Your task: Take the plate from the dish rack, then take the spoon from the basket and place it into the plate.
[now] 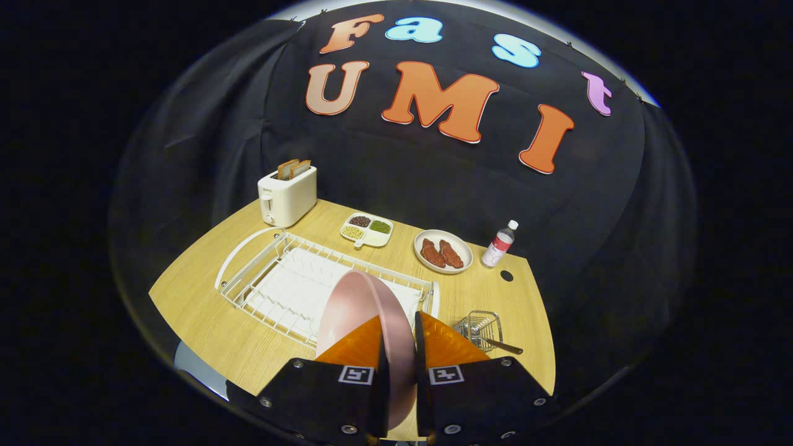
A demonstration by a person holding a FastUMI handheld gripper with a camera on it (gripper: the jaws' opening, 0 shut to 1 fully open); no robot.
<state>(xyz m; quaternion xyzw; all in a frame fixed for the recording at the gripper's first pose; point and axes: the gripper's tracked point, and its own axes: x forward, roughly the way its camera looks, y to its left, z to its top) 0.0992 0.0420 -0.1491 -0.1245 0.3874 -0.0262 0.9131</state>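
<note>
A pink plate [353,303] stands on edge between my fingers, and my gripper [399,347] is shut on its rim. It is held up above the near right corner of the white wire dish rack [279,282]. To the right of my fingers sits a small wire basket [480,325], with the spoon [505,345] sticking out of it, its handle pointing right. The lower part of the plate is hidden between my fingers.
On the wooden table [210,322] behind the rack are a white toaster [287,195] with bread, a divided dish of beans [367,229], a plate with two pieces of meat [442,251] and a small water bottle [499,244]. A round hole [507,275] lies near the bottle.
</note>
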